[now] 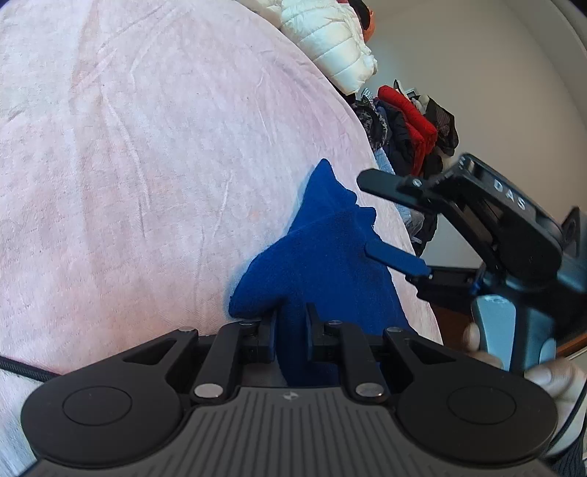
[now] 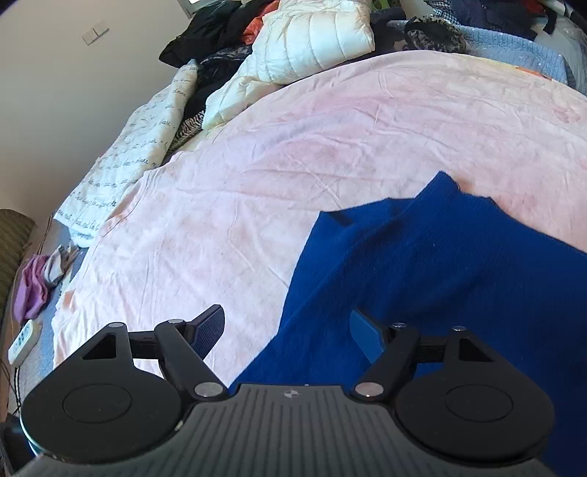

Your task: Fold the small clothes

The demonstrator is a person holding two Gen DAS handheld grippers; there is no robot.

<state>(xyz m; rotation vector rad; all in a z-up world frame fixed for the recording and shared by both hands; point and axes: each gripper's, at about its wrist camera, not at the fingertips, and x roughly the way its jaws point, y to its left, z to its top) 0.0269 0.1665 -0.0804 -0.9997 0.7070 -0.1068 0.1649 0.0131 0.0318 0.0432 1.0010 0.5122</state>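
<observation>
A deep blue fleece garment [image 1: 323, 264] lies on a pink blanket [image 1: 128, 165] near the bed's right edge. My left gripper [image 1: 291, 326] is shut on a bunched fold of its near end. In the left wrist view my right gripper [image 1: 365, 214] comes in from the right with its fingers spread, one above the cloth and one resting low on it. In the right wrist view the blue garment [image 2: 422, 264] spreads across the pink blanket [image 2: 256, 165]. The right gripper [image 2: 286, 323] stands open over the cloth's left edge, and its pads press on nothing.
A white puffer jacket [image 2: 312, 33] and a heap of dark and red clothes [image 1: 411, 121] lie at the far side of the bed. A script-printed quilt [image 2: 132, 146], a purple cloth [image 2: 31, 286] and a white remote [image 2: 24, 341] sit at the left edge.
</observation>
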